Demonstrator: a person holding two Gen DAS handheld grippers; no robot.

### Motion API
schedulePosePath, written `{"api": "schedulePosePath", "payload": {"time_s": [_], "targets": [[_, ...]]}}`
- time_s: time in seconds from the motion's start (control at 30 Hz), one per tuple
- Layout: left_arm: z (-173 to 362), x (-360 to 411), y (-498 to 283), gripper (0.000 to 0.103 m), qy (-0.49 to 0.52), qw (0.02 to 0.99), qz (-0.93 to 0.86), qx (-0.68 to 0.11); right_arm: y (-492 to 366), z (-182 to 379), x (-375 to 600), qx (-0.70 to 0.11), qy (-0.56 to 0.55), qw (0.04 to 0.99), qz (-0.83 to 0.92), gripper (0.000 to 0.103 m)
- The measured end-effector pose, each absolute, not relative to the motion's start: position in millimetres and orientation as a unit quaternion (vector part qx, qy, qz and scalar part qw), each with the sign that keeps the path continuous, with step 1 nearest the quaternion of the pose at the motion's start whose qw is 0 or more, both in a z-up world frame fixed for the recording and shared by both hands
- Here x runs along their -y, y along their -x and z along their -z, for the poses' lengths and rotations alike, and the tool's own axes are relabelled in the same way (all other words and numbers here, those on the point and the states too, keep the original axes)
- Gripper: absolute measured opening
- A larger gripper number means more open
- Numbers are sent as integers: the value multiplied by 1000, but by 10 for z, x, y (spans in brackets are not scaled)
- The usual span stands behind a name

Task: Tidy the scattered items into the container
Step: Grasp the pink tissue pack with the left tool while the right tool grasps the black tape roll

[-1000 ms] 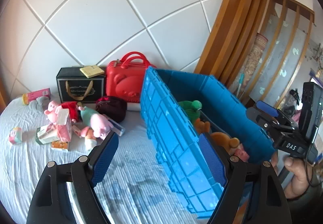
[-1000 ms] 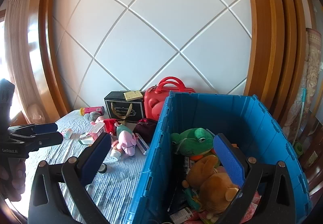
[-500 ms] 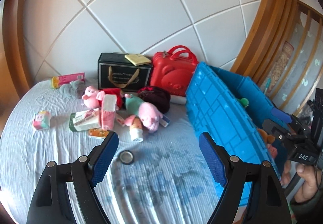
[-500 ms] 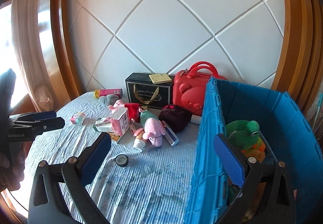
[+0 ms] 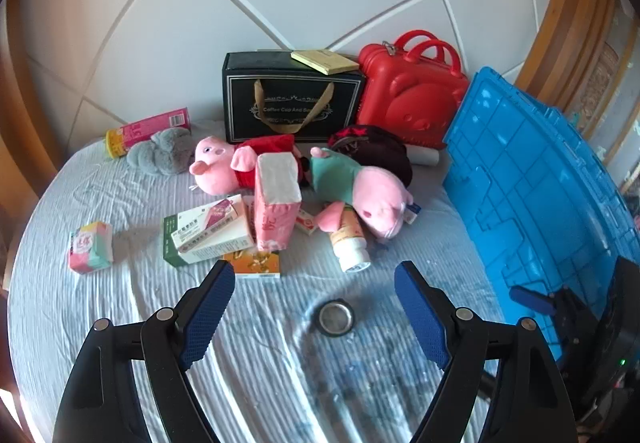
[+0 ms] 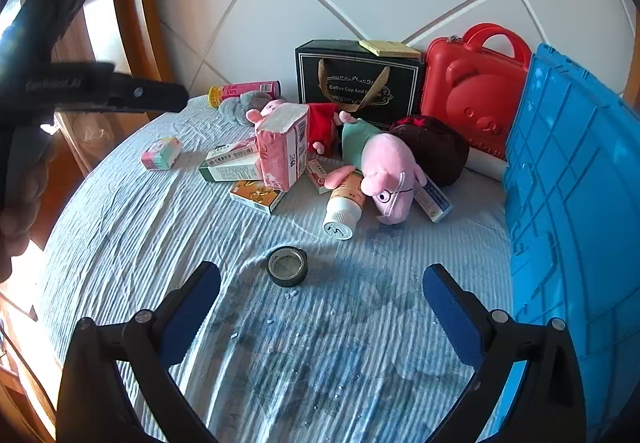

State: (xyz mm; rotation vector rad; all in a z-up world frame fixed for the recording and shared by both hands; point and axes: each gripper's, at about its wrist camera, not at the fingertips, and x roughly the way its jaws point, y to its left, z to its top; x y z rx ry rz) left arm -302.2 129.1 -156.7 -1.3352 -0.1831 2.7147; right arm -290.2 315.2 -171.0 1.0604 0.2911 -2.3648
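The blue crate (image 5: 532, 179) stands at the right on the bed; its outer wall also shows in the right wrist view (image 6: 568, 179). Scattered items lie left of it: two pink pig plushes (image 5: 376, 195) (image 5: 218, 167), a pink tissue pack (image 5: 276, 203), medicine boxes (image 5: 208, 235), a bottle (image 5: 350, 239) and a black tape roll (image 5: 336, 318) (image 6: 287, 266). My left gripper (image 5: 316, 307) is open and empty, just above the tape roll. My right gripper (image 6: 320, 307) is open and empty, just short of the tape roll.
A black gift box (image 5: 292, 103), a red bear case (image 5: 412, 91) and a dark pouch (image 5: 376, 151) stand at the back by the white padded wall. A small pastel pack (image 5: 90, 247), a grey plush (image 5: 160, 155) and a pink tube (image 5: 148, 127) lie at the left.
Both grippers have swung left, away from the crate's inside, towards the scattered pile. The tape roll now lies close in front of both. Both stay open.
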Motion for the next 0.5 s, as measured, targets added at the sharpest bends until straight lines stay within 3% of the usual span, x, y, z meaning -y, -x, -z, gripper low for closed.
{"api": "schedulePosePath", "payload": {"time_s": [0.2, 0.5], "targets": [[2023, -1315, 3721, 82, 466, 61, -882, 31, 3144, 2301, -2883, -107, -408, 266, 867, 103], [2441, -1192, 4356, 82, 492, 42, -868, 53, 3412, 2834, -2565, -127, -426, 263, 856, 103]]}}
